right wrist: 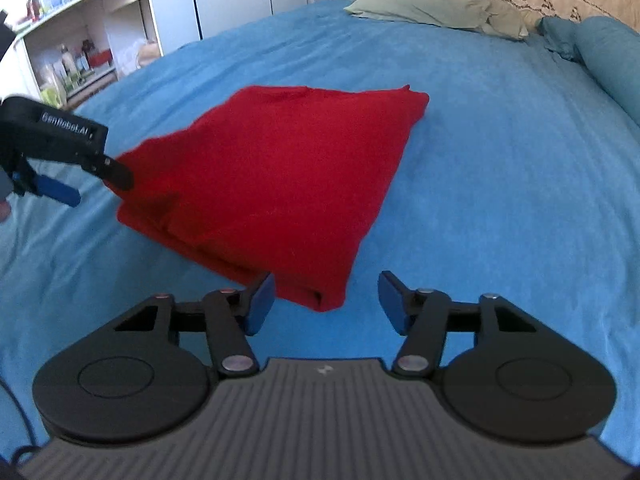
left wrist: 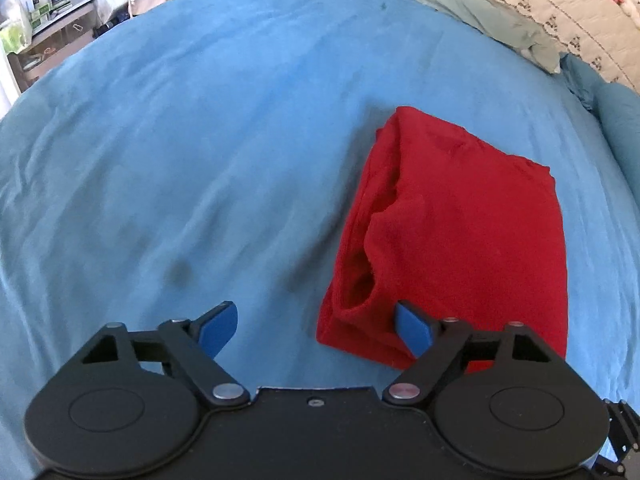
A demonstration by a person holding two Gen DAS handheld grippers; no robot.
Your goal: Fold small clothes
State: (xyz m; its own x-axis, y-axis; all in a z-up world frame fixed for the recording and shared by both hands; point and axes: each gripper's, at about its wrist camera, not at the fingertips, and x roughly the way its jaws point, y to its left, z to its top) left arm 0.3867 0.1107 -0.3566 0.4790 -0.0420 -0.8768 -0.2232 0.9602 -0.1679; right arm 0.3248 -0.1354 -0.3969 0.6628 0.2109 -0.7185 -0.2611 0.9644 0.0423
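A folded red garment (left wrist: 452, 232) lies on the blue bedspread (left wrist: 200, 140). My left gripper (left wrist: 316, 326) is open at the garment's near left corner, with the right blue pad (left wrist: 412, 330) touching the cloth's edge. In the right wrist view the red garment (right wrist: 280, 176) lies ahead, and my right gripper (right wrist: 326, 302) is open around its near corner. The left gripper (right wrist: 92, 176) shows at the garment's left edge, jaws apart.
A green pillow (right wrist: 432, 8) and a blue bolster (right wrist: 612, 56) lie at the head of the bed by a patterned headboard cover (left wrist: 560, 12). White shelves (right wrist: 80, 52) with bottles and boxes stand past the bed's left side.
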